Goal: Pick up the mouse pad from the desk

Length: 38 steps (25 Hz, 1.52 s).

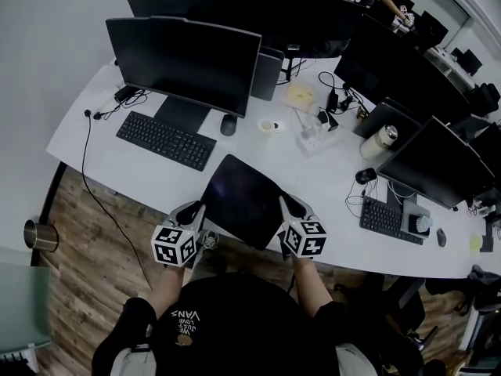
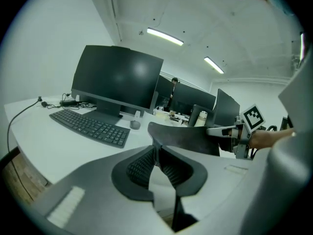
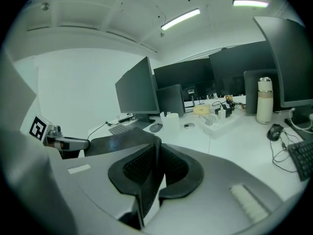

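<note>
The black mouse pad (image 1: 244,200) hangs just above the white desk (image 1: 125,159) near its front edge, held by both near corners. My left gripper (image 1: 197,210) is shut on the pad's left edge; in the left gripper view the pad (image 2: 183,137) runs out from between the jaws towards my right gripper (image 2: 230,131). My right gripper (image 1: 287,208) is shut on the pad's right edge. The right gripper view has the pad (image 3: 120,142) stretching left to my left gripper (image 3: 66,143). Both pairs of jaws pinch the thin sheet edge-on.
A monitor (image 1: 188,61) and black keyboard (image 1: 165,139) stand left of the pad, a mouse (image 1: 228,124) behind it. A tape roll (image 1: 268,125), power strip (image 1: 317,138), white bottle (image 1: 380,141) and more monitors lie to the right. A metal bin (image 1: 39,236) stands on the wooden floor.
</note>
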Each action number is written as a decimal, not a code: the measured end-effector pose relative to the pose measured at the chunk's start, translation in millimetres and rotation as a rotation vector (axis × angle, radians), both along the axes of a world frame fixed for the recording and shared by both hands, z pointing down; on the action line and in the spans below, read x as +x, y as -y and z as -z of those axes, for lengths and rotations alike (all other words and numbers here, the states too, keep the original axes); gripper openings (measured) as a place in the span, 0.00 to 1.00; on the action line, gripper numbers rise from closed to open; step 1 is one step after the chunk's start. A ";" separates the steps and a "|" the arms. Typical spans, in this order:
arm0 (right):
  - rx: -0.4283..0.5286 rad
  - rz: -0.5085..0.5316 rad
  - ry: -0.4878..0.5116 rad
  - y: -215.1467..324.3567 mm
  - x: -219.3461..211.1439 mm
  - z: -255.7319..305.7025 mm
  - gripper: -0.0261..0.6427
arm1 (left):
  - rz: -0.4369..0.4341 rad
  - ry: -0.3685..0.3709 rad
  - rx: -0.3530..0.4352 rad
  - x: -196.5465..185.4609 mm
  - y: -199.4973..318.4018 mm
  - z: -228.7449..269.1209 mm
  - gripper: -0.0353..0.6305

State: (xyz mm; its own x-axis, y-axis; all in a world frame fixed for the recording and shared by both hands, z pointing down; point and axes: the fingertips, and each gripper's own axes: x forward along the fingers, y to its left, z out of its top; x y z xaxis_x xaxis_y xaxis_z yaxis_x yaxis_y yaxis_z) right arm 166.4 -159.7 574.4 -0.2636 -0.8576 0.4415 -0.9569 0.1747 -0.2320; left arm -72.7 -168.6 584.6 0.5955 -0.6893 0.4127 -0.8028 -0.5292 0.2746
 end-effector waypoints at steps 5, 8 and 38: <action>0.046 0.018 0.016 -12.3 -1.6 17.7 0.11 | 0.033 -0.018 0.053 -2.1 -13.6 19.6 0.12; 0.069 0.027 0.031 -20.7 -1.8 26.7 0.11 | 0.047 -0.022 0.081 -3.3 -22.4 28.9 0.12; 0.159 0.052 0.025 -71.0 -4.8 55.7 0.09 | 0.081 -0.064 0.159 -3.3 -78.5 48.9 0.07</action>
